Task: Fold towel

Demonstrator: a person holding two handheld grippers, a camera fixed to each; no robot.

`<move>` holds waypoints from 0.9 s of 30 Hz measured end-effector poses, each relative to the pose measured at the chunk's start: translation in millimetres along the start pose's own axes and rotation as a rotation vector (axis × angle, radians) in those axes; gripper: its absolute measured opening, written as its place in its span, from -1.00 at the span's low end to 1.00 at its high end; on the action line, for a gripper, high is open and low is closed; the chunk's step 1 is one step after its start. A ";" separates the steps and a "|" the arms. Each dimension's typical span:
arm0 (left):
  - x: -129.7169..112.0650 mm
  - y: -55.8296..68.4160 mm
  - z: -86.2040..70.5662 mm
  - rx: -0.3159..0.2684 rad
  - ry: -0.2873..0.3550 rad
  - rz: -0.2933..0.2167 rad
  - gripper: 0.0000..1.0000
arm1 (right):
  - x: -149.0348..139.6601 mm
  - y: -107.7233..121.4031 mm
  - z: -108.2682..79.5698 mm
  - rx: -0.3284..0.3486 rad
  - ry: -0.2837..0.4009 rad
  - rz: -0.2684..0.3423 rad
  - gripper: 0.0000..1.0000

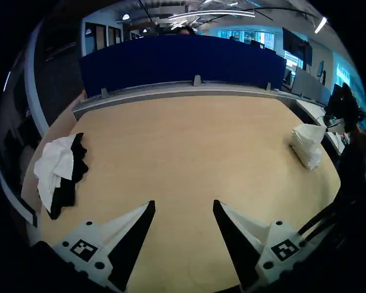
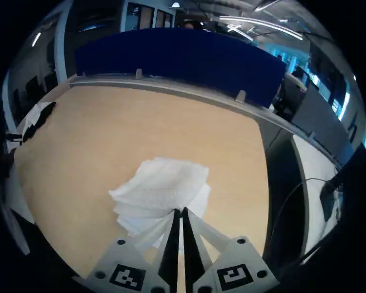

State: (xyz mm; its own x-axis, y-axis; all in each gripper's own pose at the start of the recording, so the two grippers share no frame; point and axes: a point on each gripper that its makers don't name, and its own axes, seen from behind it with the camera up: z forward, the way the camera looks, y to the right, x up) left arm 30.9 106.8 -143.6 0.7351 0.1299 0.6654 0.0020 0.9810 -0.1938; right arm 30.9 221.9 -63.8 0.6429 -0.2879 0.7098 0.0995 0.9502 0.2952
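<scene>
right claw (image 2: 181, 211) pinches the edge of the folded, layered white towel (image 2: 163, 188).

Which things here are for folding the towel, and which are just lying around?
For the job:
- folded white towel
- right gripper, pinching the towel's near edge
- left gripper, open over the table

Just lying about:
- white and black cloth heap, maybe waiting its turn
- blue divider behind the table
</scene>
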 end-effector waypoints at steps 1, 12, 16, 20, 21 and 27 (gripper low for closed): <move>0.0 0.1 -0.4 0.000 0.001 0.001 0.75 | -3.7 0.9 0.7 -0.004 -0.005 0.004 -0.93; -1.7 -4.4 -4.5 0.010 0.001 0.000 0.75 | -45.6 5.4 13.7 -0.037 -0.073 0.033 -0.93; -3.7 -6.6 -5.0 0.015 -0.002 0.000 0.75 | -63.8 6.2 22.2 -0.053 -0.106 0.055 -0.93; -4.4 -7.3 -4.7 0.015 -0.004 0.004 0.75 | -80.2 6.5 32.3 -0.067 -0.136 0.081 -0.93; -4.4 -7.4 -4.6 0.016 -0.004 0.005 0.75 | -83.1 6.5 34.5 -0.071 -0.140 0.088 -0.93; -4.6 -8.5 -2.9 0.016 -0.005 0.005 0.75 | -90.0 5.0 43.8 -0.084 -0.147 0.121 -0.92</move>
State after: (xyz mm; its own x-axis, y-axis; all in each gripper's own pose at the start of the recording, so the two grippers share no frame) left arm 29.5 97.4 -147.2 0.7314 0.1355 0.6684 -0.0125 0.9826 -0.1855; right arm -59.7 247.3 -98.1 0.5367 -0.1798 0.8244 0.0951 0.9837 0.1526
